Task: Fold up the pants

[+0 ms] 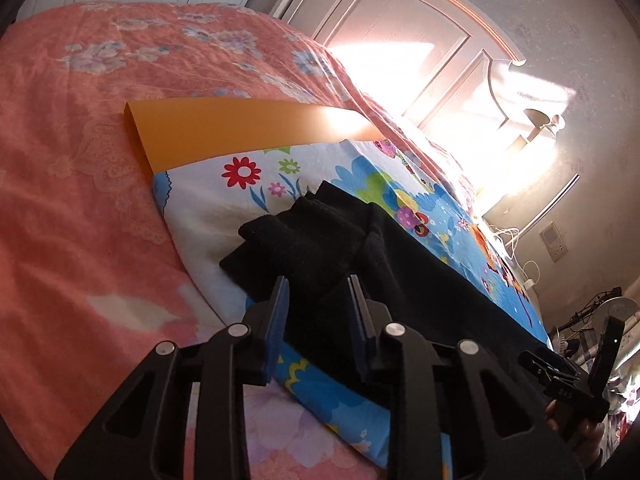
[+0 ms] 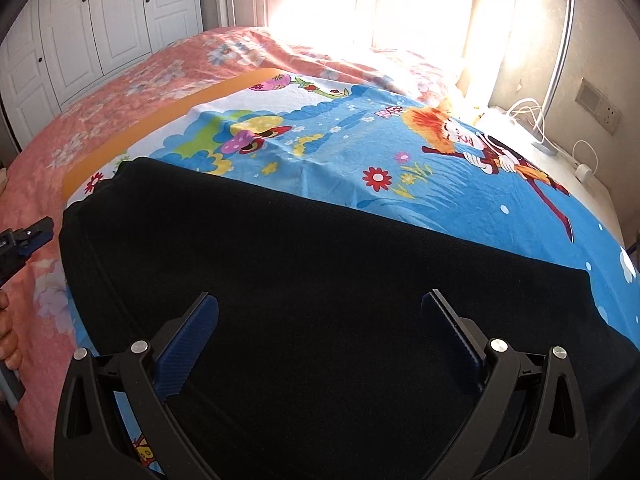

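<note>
Black pants point(image 2: 320, 280) lie lengthwise on a cartoon-print sheet point(image 2: 400, 152) on the bed. In the left wrist view the pants point(image 1: 400, 272) end in a bunched, folded-over leg end point(image 1: 296, 240). My left gripper point(image 1: 318, 284) hovers over that end with its jaws partly open and nothing between them. My right gripper point(image 2: 320, 308) is wide open just above the flat middle of the pants, empty. The right gripper also shows at the right edge of the left wrist view point(image 1: 560, 376), and the left gripper at the left edge of the right wrist view point(image 2: 24, 240).
An orange board point(image 1: 224, 128) lies under the sheet's far edge on the pink floral bedspread point(image 1: 80, 200). A white headboard point(image 1: 400, 32) and bright sunlit wall stand beyond. White wardrobes point(image 2: 100, 20) stand at the left. Cables and a charger point(image 2: 560, 144) lie at the right.
</note>
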A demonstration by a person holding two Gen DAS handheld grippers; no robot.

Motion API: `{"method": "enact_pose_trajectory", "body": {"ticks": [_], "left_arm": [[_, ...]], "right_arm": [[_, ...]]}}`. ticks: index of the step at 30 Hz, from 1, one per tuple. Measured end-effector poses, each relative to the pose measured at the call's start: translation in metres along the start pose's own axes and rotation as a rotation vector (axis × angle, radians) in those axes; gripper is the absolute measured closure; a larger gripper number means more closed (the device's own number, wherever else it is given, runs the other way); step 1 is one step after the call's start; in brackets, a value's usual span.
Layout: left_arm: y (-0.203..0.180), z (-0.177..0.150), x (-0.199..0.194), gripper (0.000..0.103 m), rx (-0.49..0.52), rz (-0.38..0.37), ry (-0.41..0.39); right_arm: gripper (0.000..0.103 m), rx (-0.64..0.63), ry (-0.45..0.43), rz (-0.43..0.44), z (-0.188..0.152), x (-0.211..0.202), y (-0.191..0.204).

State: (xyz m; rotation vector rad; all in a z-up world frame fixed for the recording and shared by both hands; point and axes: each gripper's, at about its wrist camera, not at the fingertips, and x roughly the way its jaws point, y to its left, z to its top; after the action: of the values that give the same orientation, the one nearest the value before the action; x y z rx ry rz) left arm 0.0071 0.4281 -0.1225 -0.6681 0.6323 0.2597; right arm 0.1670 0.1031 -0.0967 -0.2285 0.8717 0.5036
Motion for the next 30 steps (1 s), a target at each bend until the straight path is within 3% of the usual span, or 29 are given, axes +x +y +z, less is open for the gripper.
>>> {"method": "enact_pose_trajectory", "body": {"ticks": [1, 3, 5, 6, 8, 11, 13, 18, 22, 24, 27, 30], "left_arm": [[-0.003, 0.0, 0.01, 0.074, 0.021, 0.018, 0.023], [-0.002, -0.002, 0.03, 0.07, 0.067, 0.149, 0.082], [0.005, -0.001, 0.029, 0.079, 0.05, 0.273, 0.086], [0.008, -0.001, 0.024, 0.081, 0.038, 0.284, 0.078], [0.006, 0.001, 0.009, 0.082, 0.019, 0.184, 0.022], [-0.03, 0.001, -0.003, 0.081, 0.159, 0.108, -0.04], [-0.05, -0.003, 0.006, 0.079, 0.226, 0.055, -0.015], [-0.064, -0.032, 0.054, 0.079, 0.298, 0.157, 0.131], [-0.078, -0.038, 0.043, 0.079, 0.331, 0.225, 0.096], [-0.098, -0.039, 0.031, 0.078, 0.388, 0.129, 0.061], [-0.12, -0.046, 0.033, 0.075, 0.44, 0.012, 0.07], [-0.124, -0.059, 0.059, 0.073, 0.469, 0.08, 0.126]], "right_arm": [[0.006, 0.005, -0.008, 0.016, -0.005, -0.007, 0.001], [0.006, 0.013, -0.006, 0.047, -0.014, -0.016, 0.003], [0.006, -0.004, -0.016, 0.068, -0.024, -0.026, 0.006], [0.006, -0.012, -0.025, 0.071, -0.029, -0.031, 0.007], [0.006, 0.018, -0.008, 0.07, -0.037, -0.03, 0.003], [0.006, 0.069, 0.039, 0.086, -0.046, -0.021, -0.005], [0.006, 0.062, 0.07, 0.058, -0.048, -0.014, -0.004], [0.006, 0.039, 0.14, 0.019, -0.063, 0.002, -0.003], [0.005, 0.039, 0.138, 0.014, -0.067, 0.003, -0.003], [0.005, 0.036, 0.133, 0.01, -0.068, 0.002, -0.003], [0.005, 0.037, 0.129, 0.007, -0.069, 0.002, -0.004], [0.005, 0.034, 0.124, 0.005, -0.068, 0.003, -0.005]]}}
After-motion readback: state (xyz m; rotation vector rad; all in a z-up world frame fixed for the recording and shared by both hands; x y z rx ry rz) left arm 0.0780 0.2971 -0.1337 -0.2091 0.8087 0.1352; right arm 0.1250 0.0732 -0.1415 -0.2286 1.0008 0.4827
